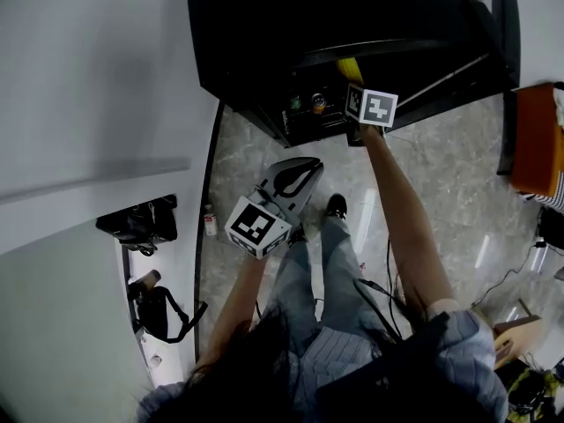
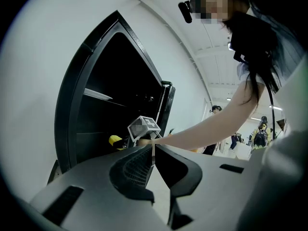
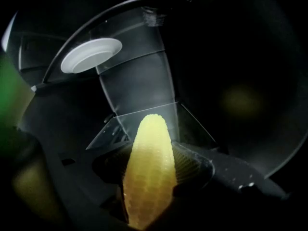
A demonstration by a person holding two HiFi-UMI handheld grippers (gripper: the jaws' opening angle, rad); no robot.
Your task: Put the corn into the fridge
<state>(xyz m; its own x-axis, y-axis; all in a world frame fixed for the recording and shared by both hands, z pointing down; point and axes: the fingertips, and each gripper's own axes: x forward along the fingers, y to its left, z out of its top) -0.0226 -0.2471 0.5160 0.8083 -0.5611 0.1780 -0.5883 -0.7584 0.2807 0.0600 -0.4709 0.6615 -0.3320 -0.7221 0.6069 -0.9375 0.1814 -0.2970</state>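
Observation:
The yellow corn (image 3: 150, 172) stands lengthwise between the jaws of my right gripper (image 3: 151, 163), which is shut on it. Its tip points into the dark inside of the black fridge (image 1: 264, 25), over a glass shelf (image 3: 144, 117). In the head view the right gripper (image 1: 354, 82) reaches into the open fridge and the corn (image 1: 350, 67) shows as a yellow patch beyond its marker cube. My left gripper (image 1: 302, 170) hangs lower, outside the fridge, shut with nothing in it. From the left gripper (image 2: 153, 150) view I see the corn (image 2: 115, 140) at the fridge opening.
A white plate (image 3: 91, 54) lies on an upper shelf inside the fridge. Cans or bottles (image 1: 307, 104) sit in a lower compartment. A white wall (image 1: 88, 86) is on the left, an orange object (image 1: 538, 139) on the right. A dark bag (image 1: 159, 311) lies at lower left.

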